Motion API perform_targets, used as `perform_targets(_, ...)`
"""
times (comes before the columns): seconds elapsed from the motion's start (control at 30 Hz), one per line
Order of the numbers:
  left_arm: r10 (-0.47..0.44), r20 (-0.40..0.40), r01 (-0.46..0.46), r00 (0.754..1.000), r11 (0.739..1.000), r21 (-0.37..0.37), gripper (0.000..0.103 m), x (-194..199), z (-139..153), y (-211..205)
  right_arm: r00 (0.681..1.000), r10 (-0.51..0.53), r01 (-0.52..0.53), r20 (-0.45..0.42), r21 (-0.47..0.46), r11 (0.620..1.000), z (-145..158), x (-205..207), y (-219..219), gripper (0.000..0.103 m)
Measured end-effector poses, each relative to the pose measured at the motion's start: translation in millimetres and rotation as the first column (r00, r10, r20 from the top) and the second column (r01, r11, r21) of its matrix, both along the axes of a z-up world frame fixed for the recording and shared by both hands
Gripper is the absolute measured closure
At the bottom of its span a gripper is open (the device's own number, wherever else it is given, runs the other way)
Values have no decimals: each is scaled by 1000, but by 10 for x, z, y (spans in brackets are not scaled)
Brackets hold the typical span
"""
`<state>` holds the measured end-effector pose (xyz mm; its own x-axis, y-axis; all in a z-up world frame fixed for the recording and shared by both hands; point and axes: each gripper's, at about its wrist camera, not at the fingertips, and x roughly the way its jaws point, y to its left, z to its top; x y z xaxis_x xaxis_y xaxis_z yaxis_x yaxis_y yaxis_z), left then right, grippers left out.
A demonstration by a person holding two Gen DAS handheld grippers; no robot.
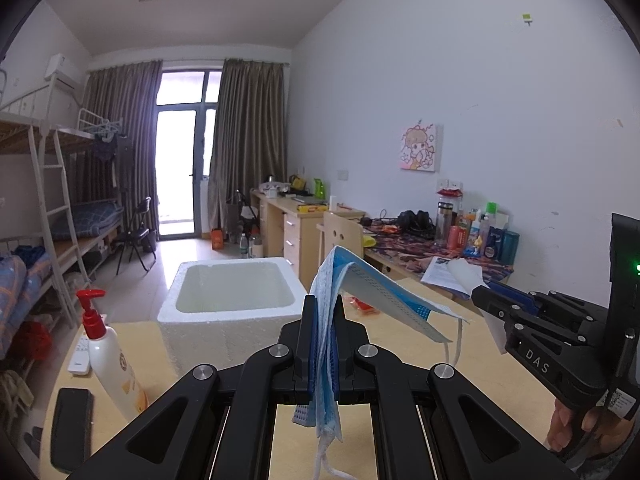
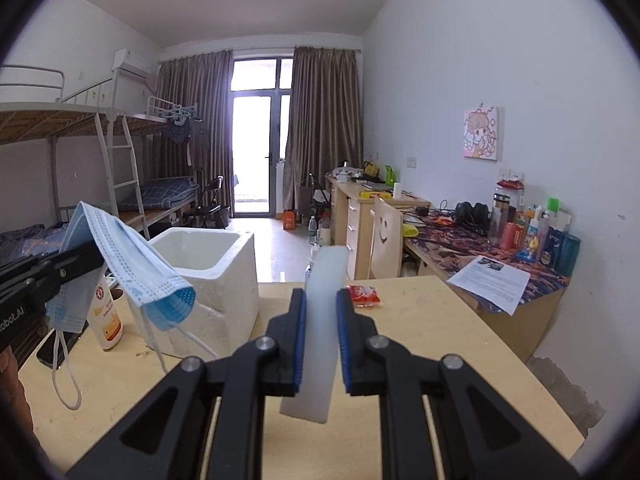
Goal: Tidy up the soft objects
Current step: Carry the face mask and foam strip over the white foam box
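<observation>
Two soft things are up off the worktop (image 2: 440,320), both near the foam box (image 1: 232,300). My left gripper (image 1: 324,344) is clamped shut on a blue mask (image 1: 380,292), just right of the box; my right gripper (image 2: 322,340) pinches a white strip (image 2: 320,320), further right. I'd carry each over the box's opening before releasing, minding the dangling loops.

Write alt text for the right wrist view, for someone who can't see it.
The right gripper clamps a white translucent strip above a wooden table. At left, the left gripper holds a blue face mask in front of an open white foam box.
</observation>
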<state>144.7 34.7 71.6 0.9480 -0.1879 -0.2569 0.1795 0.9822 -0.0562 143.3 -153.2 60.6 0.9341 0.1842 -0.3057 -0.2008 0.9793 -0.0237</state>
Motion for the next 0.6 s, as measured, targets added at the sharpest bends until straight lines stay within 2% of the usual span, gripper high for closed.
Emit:
perform_targets(0.27, 22, -26, -22, 999, 1000, -14, 98, 111, 19, 116, 998, 66, -66, -11, -16, 998, 36, 125, 172, 85)
perform_targets(0.6, 55, -19, -55, 998, 998, -7, 98, 197, 128, 260, 991, 134, -134, -27, -7, 991, 99, 260, 332, 85)
